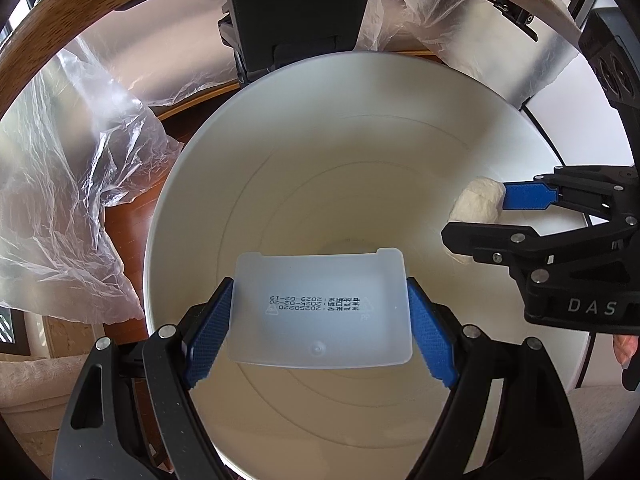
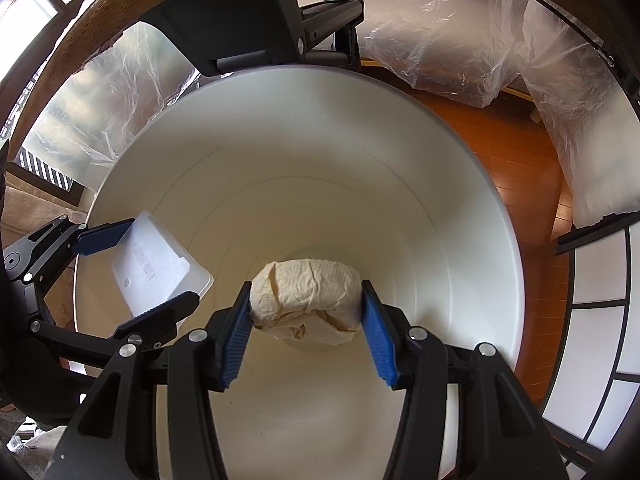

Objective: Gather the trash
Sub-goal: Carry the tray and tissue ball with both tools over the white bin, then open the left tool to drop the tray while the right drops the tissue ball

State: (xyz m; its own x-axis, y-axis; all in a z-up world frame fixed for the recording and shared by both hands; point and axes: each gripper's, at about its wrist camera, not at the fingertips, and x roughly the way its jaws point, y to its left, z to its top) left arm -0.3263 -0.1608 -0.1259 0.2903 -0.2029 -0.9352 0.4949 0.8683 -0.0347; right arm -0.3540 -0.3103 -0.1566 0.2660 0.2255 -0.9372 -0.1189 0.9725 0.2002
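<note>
Left gripper (image 1: pixel 320 320) clamped on a translucent white plastic tray (image 1: pixel 320 312), blue pads pressed on its two short sides, printed date text visible through the base; tray hangs over the open mouth of the white bin (image 1: pixel 192 168), toward its near side. Right gripper (image 2: pixel 306 312) clenched on a crumpled tissue wad (image 2: pixel 304 300), pads biting both ends, wad also above the bin opening. From the left wrist view the right gripper (image 1: pixel 486 208) comes in from the right edge with the tissue wad (image 1: pixel 478 200) at the bin's right rim; from the right wrist view the left gripper (image 2: pixel 132 268) and plastic tray (image 2: pixel 160 268) sit at the bin's left rim. Both items near each other but apart, neither touching the bin wall as far as the fisheye lets one judge. Bin (image 2: pixel 460 184) interior looks bare white, bottom partly hidden behind the held items. Outward: clear plastic sheeting (image 1: pixel 68 184) bunched left and far of the bin, more plastic sheeting (image 2: pixel 460 32) far right, wooden floor (image 2: pixel 520 160) to the right of the bin.
</note>
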